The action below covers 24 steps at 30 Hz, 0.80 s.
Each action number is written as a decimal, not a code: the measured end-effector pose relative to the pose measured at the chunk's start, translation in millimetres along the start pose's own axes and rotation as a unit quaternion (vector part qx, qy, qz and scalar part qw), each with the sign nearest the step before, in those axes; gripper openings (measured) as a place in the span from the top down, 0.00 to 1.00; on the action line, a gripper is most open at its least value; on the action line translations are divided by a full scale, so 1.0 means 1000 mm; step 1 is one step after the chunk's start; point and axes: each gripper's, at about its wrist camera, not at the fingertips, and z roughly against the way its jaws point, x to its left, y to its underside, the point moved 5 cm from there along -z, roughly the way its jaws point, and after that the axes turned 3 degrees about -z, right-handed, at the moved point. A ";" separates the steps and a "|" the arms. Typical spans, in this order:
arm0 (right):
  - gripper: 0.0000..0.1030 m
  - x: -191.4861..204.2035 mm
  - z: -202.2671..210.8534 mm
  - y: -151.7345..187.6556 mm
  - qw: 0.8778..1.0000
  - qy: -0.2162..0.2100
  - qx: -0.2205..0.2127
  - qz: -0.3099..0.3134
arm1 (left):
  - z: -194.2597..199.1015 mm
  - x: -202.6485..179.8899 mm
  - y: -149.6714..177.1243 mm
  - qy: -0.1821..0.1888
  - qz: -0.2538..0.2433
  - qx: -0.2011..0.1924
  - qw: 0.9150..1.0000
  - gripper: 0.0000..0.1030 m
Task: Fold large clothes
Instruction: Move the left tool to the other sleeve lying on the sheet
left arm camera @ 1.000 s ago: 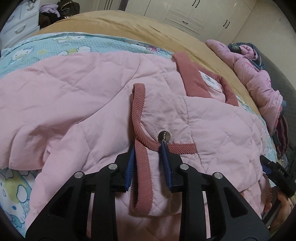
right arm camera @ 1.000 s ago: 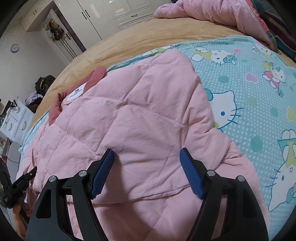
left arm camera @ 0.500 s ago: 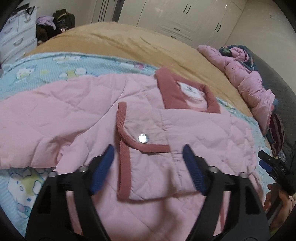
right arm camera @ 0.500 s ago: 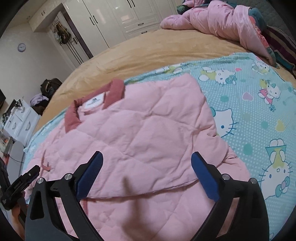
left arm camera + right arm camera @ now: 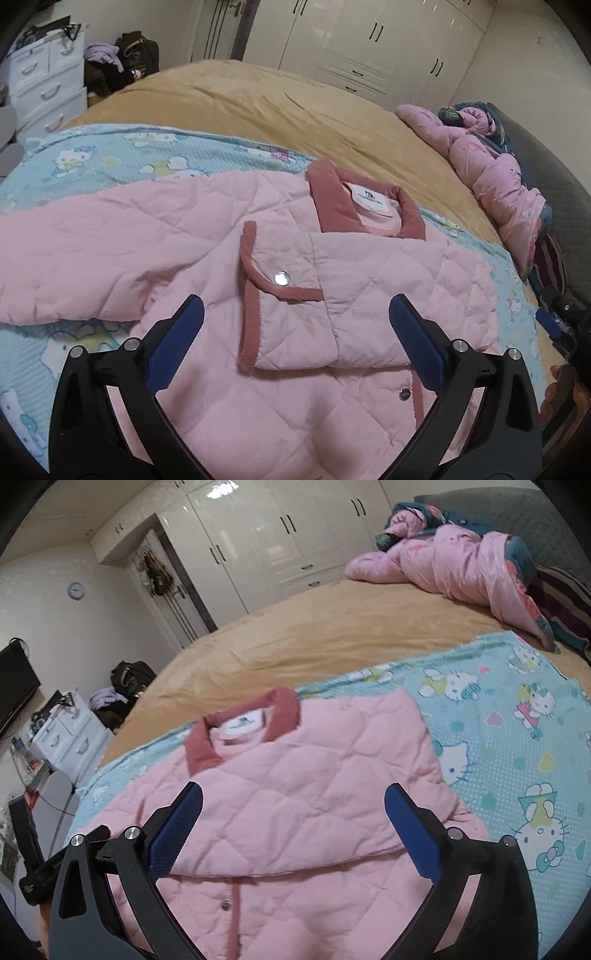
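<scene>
While both jaws have just spread wide, left claw (image 5: 295,325), right claw (image 5: 293,812), empty above jacket (image 5: 280,288)

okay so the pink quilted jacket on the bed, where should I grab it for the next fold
Probably take the pink quilted jacket by its bottom hem, nearest the open left gripper and right gripper, coming from the near side. Both sleeves already lie folded across the front, so the hem could lift toward the collar.

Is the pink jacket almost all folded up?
Partly. The pink quilted jacket lies on the cartoon blanket with both sleeves folded over its front. Left gripper and right gripper are open and empty. Folding the body in half remains.
</scene>
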 end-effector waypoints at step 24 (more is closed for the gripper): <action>0.04 0.120 0.002 0.019 0.994 -0.068 -0.004 0.087 | 0.045 0.048 -0.008 -0.038 0.054 -0.032 0.997 0.09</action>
